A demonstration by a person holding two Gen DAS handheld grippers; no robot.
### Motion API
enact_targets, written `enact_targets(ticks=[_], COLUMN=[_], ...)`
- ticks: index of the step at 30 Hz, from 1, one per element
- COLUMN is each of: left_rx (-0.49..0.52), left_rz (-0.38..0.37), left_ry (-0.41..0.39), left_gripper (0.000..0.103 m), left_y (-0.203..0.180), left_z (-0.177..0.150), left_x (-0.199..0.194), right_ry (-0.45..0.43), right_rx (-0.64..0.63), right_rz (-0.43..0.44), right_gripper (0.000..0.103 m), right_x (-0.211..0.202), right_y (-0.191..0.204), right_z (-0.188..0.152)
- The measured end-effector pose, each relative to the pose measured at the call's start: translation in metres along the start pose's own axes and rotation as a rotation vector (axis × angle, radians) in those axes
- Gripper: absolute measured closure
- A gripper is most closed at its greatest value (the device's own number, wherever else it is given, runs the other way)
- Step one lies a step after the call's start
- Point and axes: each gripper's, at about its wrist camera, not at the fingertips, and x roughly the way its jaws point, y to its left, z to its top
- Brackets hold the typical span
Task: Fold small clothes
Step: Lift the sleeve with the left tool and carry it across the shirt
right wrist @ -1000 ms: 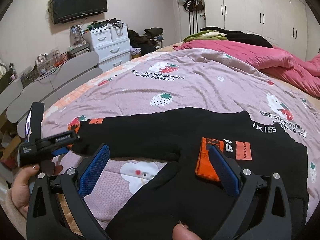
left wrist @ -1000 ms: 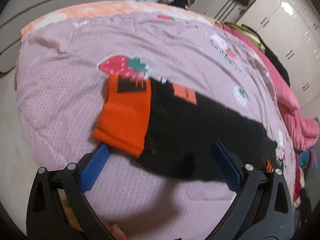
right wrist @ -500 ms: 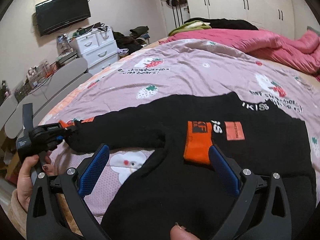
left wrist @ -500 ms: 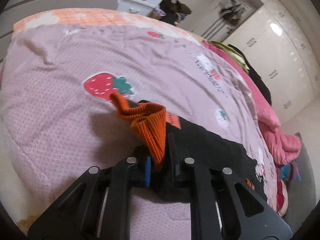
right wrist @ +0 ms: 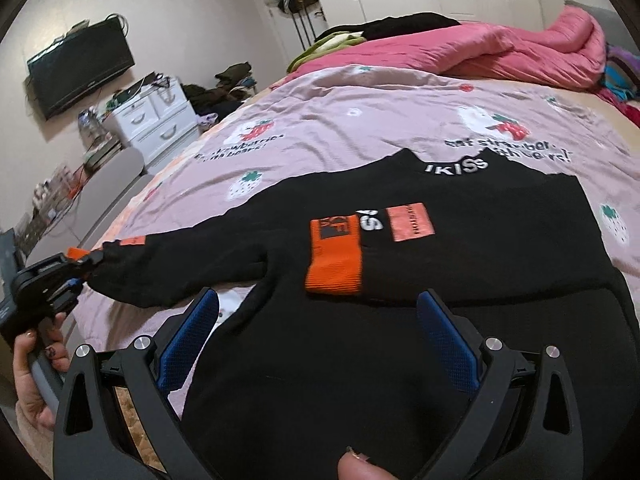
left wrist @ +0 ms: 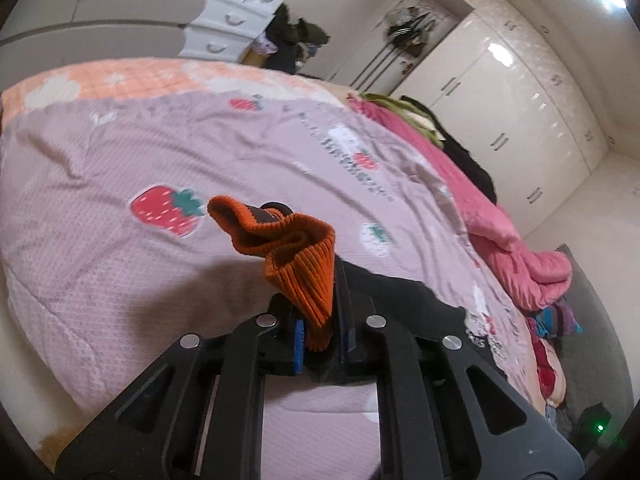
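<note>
A black sweater with orange cuffs lies spread on the pink strawberry bedspread. Its right sleeve is folded across the chest, the orange cuff lying flat there. My left gripper is shut on the other orange cuff and holds it lifted above the bed; the same left gripper shows at the left in the right wrist view, with the black sleeve stretched from it. My right gripper hovers open over the sweater's lower body, nothing between its blue pads.
A rumpled pink quilt and dark clothes lie at the bed's far side. White drawers, a wall TV and grey chairs stand beyond the bed's left edge. White wardrobes line the wall.
The left gripper closed on the orange cuff and raised it off the bed. The right gripper shifted over the sweater, bringing the folded cuff nearer the centre of its view.
</note>
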Motion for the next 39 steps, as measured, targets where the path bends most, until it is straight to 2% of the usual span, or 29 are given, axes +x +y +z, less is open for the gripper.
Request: enact_targets(ticks=[11,17,21,27,39], left_rx=[0.079,0.127,0.156,0.198,0.277], left_rz=[-0.056,-0.083,-0.102,-0.120,-0.157], left_ry=[-0.013,-0.004,0.012,0.025,0.075], left_gripper=[0.098,0.098,0.098,0.098,0.099], left_y=[-0.055,-0.083,-0.099,-0.125,-0.172], left_z=[0.000,-0.003,-0.008,-0.017,-0.041], left_x=[-0.007,-0.002,0.003,0.008,0.027], right_ry=[-0.042,-0.050,-0.049,-0.060,-0.118], right_rx=[0.032,0.019,0.037,0.057,-0.005], right_rz=[-0.004,-0.075,-0.092,-0.123,-0.182], right_gripper=[0.004,0.004,0.004,0.004,0.004], right_x=[-0.022,-0.029,-0.034,-0.042,-0.058], right_y=[-0.025,-0.038,-0.054,-0.080,-0.110], right_z=[0.004,0.005,0.006,0.018,0.049])
